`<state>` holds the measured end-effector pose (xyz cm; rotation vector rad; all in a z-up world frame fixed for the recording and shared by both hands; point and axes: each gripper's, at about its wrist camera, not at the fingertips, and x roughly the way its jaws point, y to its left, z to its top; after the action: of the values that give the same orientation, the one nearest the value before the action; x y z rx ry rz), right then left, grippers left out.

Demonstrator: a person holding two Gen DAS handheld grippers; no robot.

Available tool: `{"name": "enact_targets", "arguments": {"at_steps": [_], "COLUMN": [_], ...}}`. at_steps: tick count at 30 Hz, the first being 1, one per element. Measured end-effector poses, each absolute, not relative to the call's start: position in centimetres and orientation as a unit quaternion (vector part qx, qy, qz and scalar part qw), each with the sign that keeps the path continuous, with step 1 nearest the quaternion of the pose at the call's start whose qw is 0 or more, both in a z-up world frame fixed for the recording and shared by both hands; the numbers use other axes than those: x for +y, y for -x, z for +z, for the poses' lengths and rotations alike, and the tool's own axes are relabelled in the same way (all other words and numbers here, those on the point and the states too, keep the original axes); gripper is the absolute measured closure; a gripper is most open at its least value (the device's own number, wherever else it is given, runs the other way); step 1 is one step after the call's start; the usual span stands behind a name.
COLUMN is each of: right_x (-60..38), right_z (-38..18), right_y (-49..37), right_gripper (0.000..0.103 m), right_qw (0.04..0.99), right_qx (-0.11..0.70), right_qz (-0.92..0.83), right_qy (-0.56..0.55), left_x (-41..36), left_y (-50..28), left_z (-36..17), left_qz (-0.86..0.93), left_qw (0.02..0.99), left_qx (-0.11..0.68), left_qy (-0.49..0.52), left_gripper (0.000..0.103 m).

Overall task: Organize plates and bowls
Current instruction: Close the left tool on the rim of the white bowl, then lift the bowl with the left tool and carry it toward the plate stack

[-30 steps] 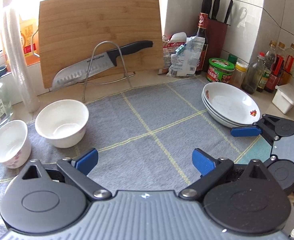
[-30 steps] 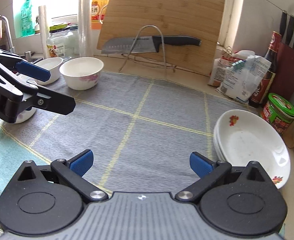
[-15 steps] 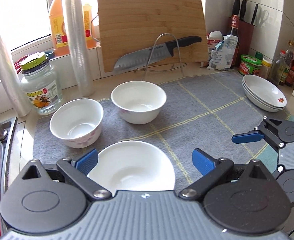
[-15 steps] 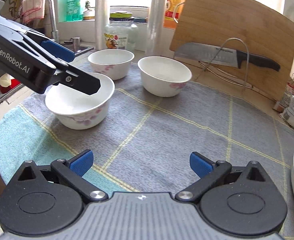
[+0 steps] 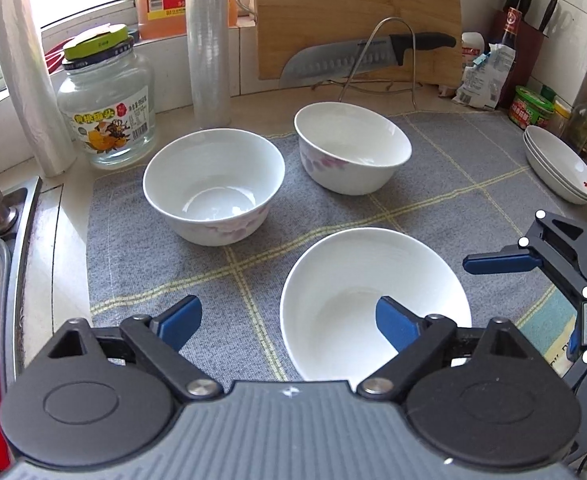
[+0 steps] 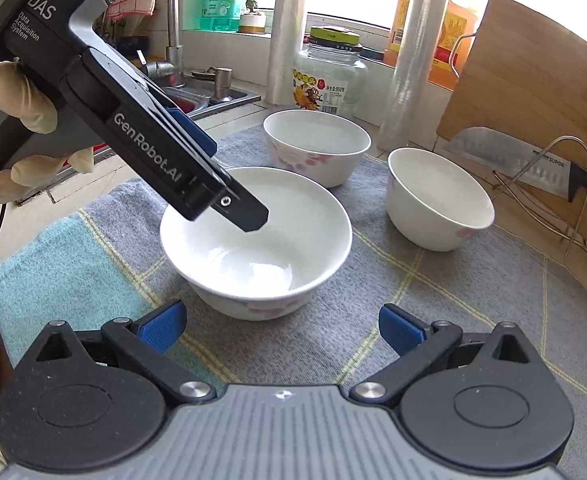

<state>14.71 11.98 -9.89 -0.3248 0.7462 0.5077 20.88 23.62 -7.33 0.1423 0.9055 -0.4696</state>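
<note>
Both hands have swung away from the stack of plates [image 5: 561, 172] toward the three bowls on the grey mat [image 5: 133, 240]. The left tool [image 5: 289, 320] has just been closing a little, but its pads press on nothing yet; one finger [image 5: 393, 322] hangs over the nearest bowl [image 5: 373, 304] and the other stays outside its rim. This looks like a grip on that rim in preparation, so stacking the bowls probably begins here. The right tool [image 6: 279, 326] is spread wide and empty, just in front of the same bowl. The right wrist view shows the gloved hand [image 6: 17, 120] and the sink [image 6: 197, 96] behind the bowl; the left wrist view alone shows the plates, well apart from the bowl.
</note>
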Motion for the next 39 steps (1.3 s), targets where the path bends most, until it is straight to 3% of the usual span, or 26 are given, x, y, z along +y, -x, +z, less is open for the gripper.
{"name": "enact_targets", "arguments": {"at_steps": [11, 15, 20, 39], "right_x": [13.5, 13.5, 13.6, 13.0], "right_z": [-10.2, -9.9, -9.8, -8.9], "right_y": [-15.3, -15.3, -15.3, -14.9], "right_gripper": [0.0, 0.004, 0.013, 0.013], "right_qw": [0.89, 0.889, 0.888, 0.887], "right_qx": [0.35, 0.35, 0.35, 0.36], "right_qz": [0.242, 0.248, 0.252, 0.245], "right_qy": [0.165, 0.159, 0.157, 0.15], "left_x": [22.8, 22.5, 22.0, 20.9], "left_y": [-21.5, -21.7, -21.7, -21.5], "left_z": [-7.7, -7.6, -7.6, -7.3], "left_qz": [-0.273, -0.286, -0.296, -0.307], "left_qw": [0.848, 0.842, 0.836, 0.828], "left_qx": [0.449, 0.453, 0.457, 0.462], "left_qy": [-0.074, -0.073, -0.074, -0.082], "left_gripper": [0.028, 0.035, 0.037, 0.04]}}
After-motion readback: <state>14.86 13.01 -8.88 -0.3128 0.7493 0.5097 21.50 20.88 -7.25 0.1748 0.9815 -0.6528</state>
